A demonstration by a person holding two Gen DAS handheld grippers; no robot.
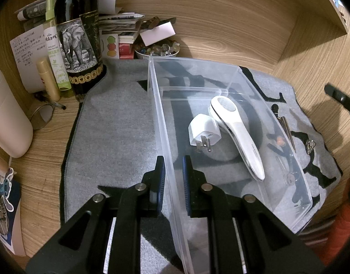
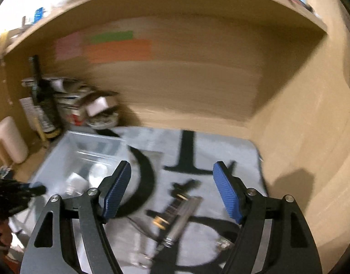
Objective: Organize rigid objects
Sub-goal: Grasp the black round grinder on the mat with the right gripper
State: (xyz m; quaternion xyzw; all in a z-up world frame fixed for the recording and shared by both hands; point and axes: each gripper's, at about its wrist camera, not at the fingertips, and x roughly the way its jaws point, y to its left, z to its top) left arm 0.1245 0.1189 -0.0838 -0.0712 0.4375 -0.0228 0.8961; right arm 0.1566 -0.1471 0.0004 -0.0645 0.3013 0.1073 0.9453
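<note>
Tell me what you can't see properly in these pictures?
- Tools on the mat: smeared by motion blur in the right wrist view.
- Same tools in the left wrist view: partly behind the clear bin wall.
- Writing on the note: too small.
- Right gripper: cut off by the left wrist view's edge.

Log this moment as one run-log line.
left gripper: shut on clear bin wall | right gripper: open, empty, above mat | in bin: white plug, white handheld device
</note>
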